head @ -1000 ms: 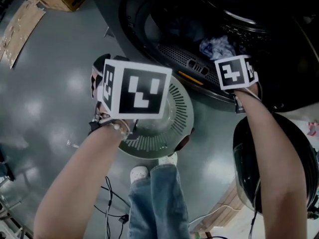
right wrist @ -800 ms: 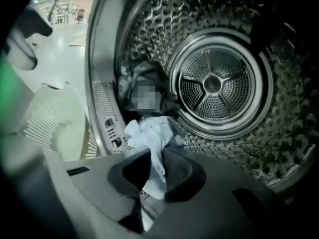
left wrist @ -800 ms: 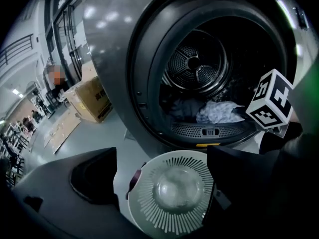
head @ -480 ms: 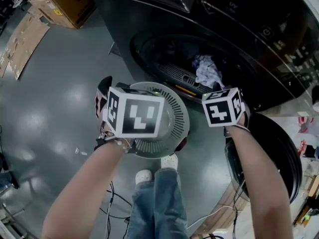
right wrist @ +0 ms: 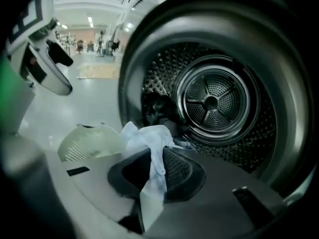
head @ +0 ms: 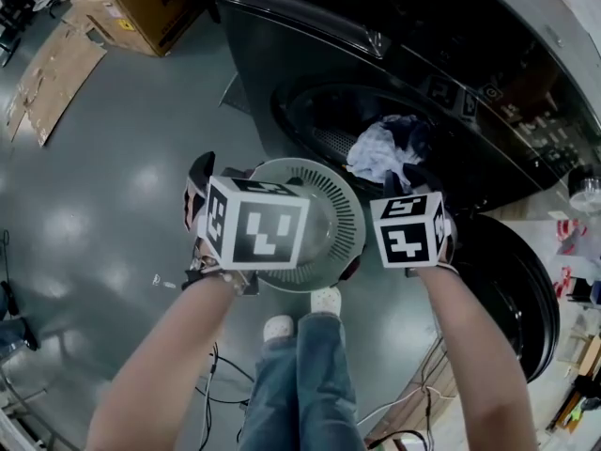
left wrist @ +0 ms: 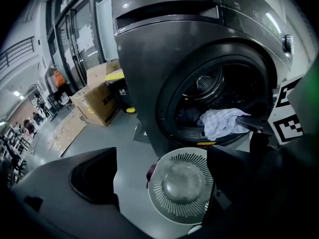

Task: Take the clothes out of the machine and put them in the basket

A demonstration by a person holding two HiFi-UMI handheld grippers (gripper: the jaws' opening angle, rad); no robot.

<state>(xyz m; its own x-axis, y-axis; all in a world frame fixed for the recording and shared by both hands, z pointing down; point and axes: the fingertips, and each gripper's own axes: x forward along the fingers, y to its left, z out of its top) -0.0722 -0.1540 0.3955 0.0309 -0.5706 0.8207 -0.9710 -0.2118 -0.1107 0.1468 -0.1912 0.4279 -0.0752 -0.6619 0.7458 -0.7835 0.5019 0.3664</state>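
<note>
A dark front-loading machine (head: 394, 54) stands with its drum (right wrist: 214, 101) exposed. My right gripper (right wrist: 149, 188) is shut on a white cloth (right wrist: 149, 143), which trails from the jaws over the drum's rim. From the head view the white cloth (head: 380, 148) bunches at the opening just ahead of the right gripper (head: 406, 175). A round white slotted basket (head: 324, 219) sits on the floor below the opening. My left gripper (left wrist: 169, 183) hovers above the basket (left wrist: 182, 183), open, nothing between its jaws. Dark clothes (right wrist: 159, 108) lie inside the drum.
The machine's round door (head: 512, 289) hangs open at the right. Cardboard boxes (head: 141, 7) and flattened cardboard (head: 52, 73) lie at the far left on the grey floor. The person's legs and shoes (head: 305, 318) are just behind the basket, with cables (head: 216, 383) nearby.
The right gripper has drawn back and up from the drum, pulling the white cloth out to the opening's rim. The left gripper has risen over the basket.
</note>
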